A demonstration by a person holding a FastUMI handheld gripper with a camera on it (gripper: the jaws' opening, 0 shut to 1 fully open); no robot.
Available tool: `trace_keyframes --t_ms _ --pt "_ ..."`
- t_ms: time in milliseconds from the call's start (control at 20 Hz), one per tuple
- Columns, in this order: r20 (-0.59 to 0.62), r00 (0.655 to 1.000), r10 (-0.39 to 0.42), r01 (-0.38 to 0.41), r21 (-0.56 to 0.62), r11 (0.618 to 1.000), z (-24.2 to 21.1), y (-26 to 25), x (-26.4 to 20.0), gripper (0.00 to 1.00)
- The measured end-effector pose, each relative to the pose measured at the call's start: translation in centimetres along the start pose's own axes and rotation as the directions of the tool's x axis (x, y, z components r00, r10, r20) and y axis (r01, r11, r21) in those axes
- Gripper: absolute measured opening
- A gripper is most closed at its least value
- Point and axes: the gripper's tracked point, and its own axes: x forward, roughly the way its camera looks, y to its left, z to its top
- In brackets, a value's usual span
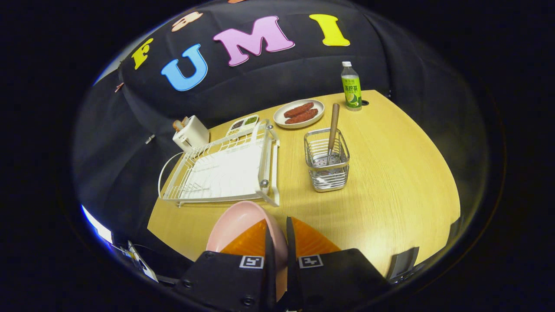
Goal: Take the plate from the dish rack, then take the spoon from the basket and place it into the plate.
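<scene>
My gripper point(277, 227) is shut on a pink plate point(236, 221), whose rim stands upright between the two fingers, just in front of the white dish rack point(225, 171). The rack holds no dishes. Beyond the fingers to the right stands a wire basket point(326, 161) with a wooden-handled spoon point(333, 125) leaning upright in it.
Behind the basket lie a white plate with two sausages point(299, 113) and a green-labelled bottle point(351, 86). A small divided dish point(243, 124) and a white toaster point(190, 133) sit behind the rack. Bare wooden table point(399, 182) spreads to the right of the basket.
</scene>
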Motion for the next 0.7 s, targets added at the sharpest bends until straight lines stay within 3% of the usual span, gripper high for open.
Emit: trace_keyframes --t_ms 400,550,700 --pt "-0.083 0.995 0.063 -0.07 -0.089 0.994 -2.3 -4.1 3.7 0.17" --pt "-0.101 0.992 0.081 -0.087 -0.059 0.994 -2.7 -5.2 4.3 0.19" --pt "-0.063 0.995 0.083 -0.086 -0.054 0.995 -1.3 -6.2 3.9 0.36"
